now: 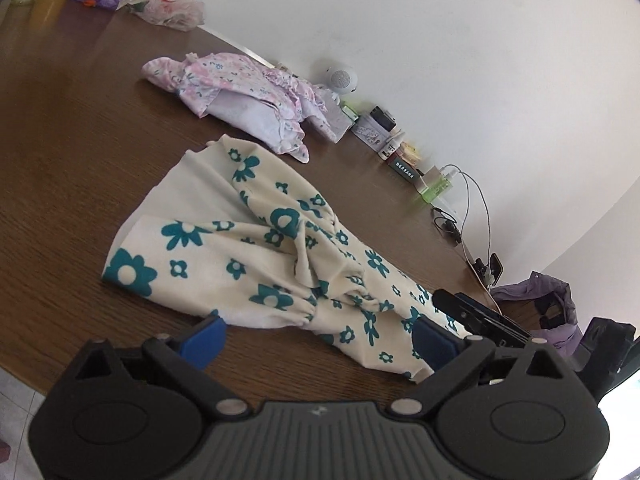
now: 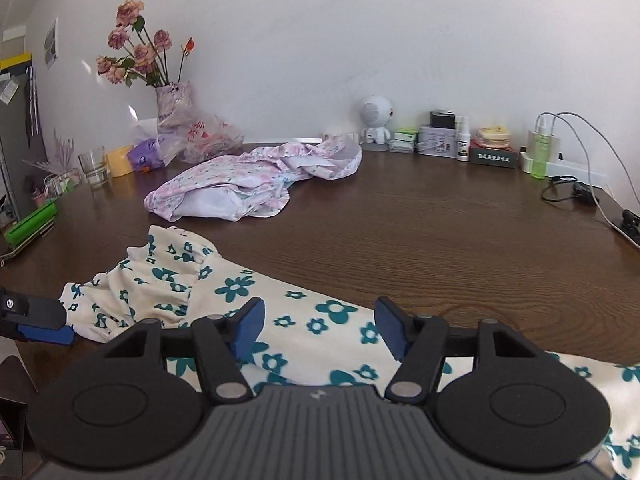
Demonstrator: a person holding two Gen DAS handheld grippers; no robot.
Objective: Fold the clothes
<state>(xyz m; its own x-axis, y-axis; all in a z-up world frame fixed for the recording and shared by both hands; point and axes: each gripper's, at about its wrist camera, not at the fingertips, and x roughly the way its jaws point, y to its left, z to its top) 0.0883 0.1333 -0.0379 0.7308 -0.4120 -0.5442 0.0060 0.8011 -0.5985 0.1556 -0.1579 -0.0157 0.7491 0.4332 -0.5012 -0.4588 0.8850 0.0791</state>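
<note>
Lying crumpled on brown table (image 2: 400, 232), cream garment with teal flowers (image 1: 248, 248), near edge, at 6 o'clock from pink floral garment (image 1: 240, 88); left gripper (image 1: 316, 338) jaws spread wide, nothing clamped, cloth edge between blue pads (image 1: 204, 336); right gripper (image 2: 318, 326) jaws apart above cloth, gripping nothing

This is a room in a home. A brown wooden table (image 2: 400, 232) stands against a plain white wall (image 2: 320, 40). In the upper left of the right wrist view there is a vase of dried roses (image 2: 140, 52), with a glass (image 2: 94, 168) and a plastic bag (image 2: 208, 136) near it. Along the wall at the upper right stand a small white speaker (image 2: 376, 120), tins, little bottles and a charging cable (image 2: 600, 148). Children's clothes (image 2: 256, 184) lie on the table.
</note>
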